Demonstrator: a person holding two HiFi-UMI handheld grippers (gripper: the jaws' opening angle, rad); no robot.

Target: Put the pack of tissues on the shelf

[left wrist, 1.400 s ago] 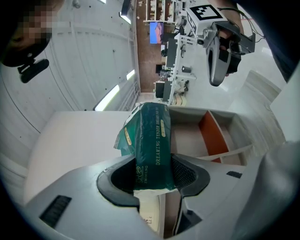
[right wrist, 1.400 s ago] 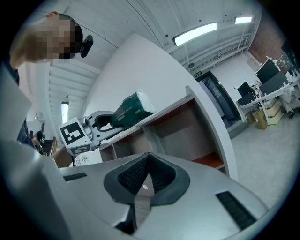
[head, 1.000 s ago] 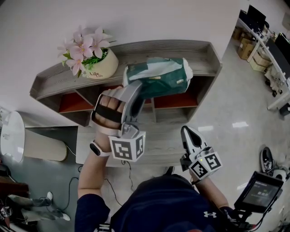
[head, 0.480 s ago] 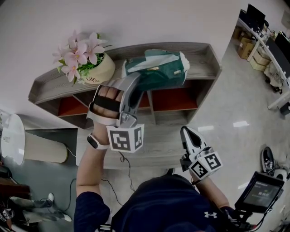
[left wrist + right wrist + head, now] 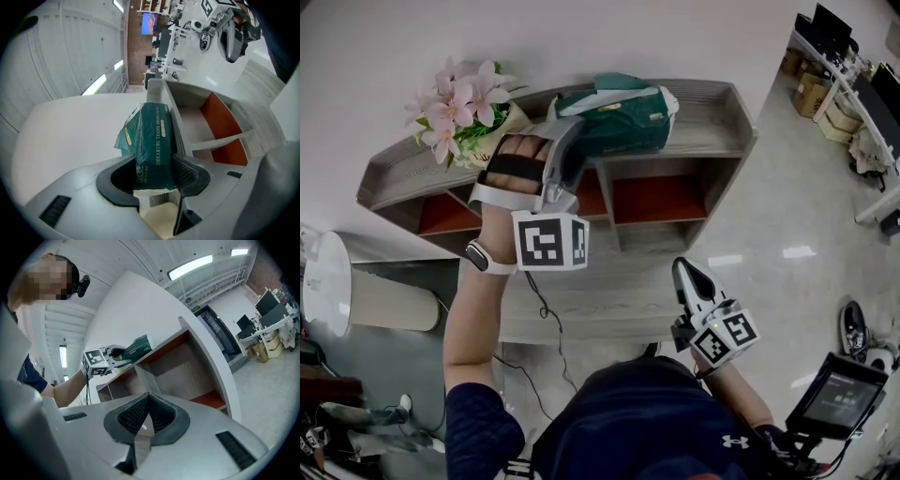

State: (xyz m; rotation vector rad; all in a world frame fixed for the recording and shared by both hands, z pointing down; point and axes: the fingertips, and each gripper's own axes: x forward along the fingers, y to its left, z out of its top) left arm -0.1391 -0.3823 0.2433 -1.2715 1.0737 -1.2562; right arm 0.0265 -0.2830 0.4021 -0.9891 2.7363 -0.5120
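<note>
A dark green pack of tissues (image 5: 619,117) with a white end is held lengthwise over the top board of the grey wooden shelf (image 5: 712,122), close to the white wall. My left gripper (image 5: 572,150) is shut on its near end; in the left gripper view the pack (image 5: 153,140) stands on edge between the two pads. My right gripper (image 5: 686,274) hangs lower, in front of the shelf, shut with nothing in it. From the right gripper view the pack (image 5: 137,347) and the left gripper show at the shelf's top edge.
A pot of pink flowers (image 5: 469,108) stands on the shelf top just left of the pack. The shelf has red-backed compartments (image 5: 661,199) below. A white round bin (image 5: 328,281) stands at the left, desks and boxes (image 5: 844,84) at the far right.
My left gripper has carried the tissue pack up and away from me, from in front of the shelf to over its top board. The right gripper has stayed put.
</note>
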